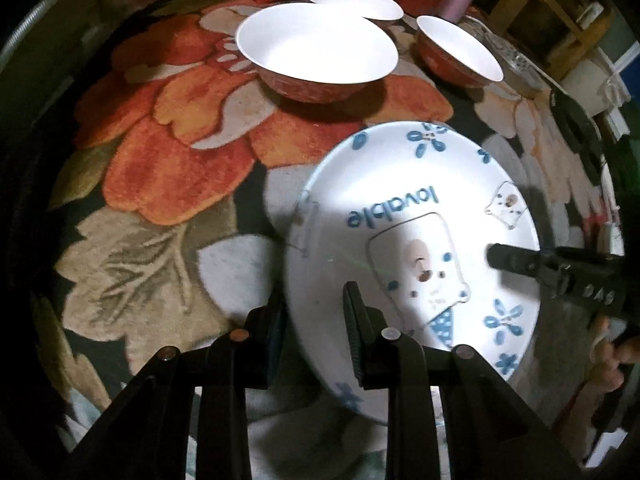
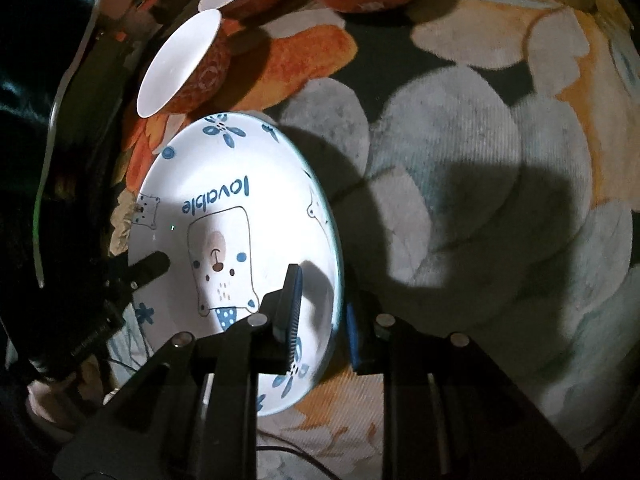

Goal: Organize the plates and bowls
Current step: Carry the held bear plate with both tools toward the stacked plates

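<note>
Two black grippers pinch opposite rims of one plate (image 1: 408,240), holding it tilted above a flowered cloth (image 1: 160,160). The left gripper (image 1: 316,336) is nearly closed on the near-left rim; the right gripper (image 2: 324,320) is narrowly parted, straddling the right rim. The plate is white with blue flowers, a cartoon bear and the word "lovable". Three orange bowls (image 1: 316,52) with white insides sit beyond it.

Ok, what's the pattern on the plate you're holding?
White plate with blue flowers, cartoon bears and the word "lovable"; clearest in the right wrist view.
</note>
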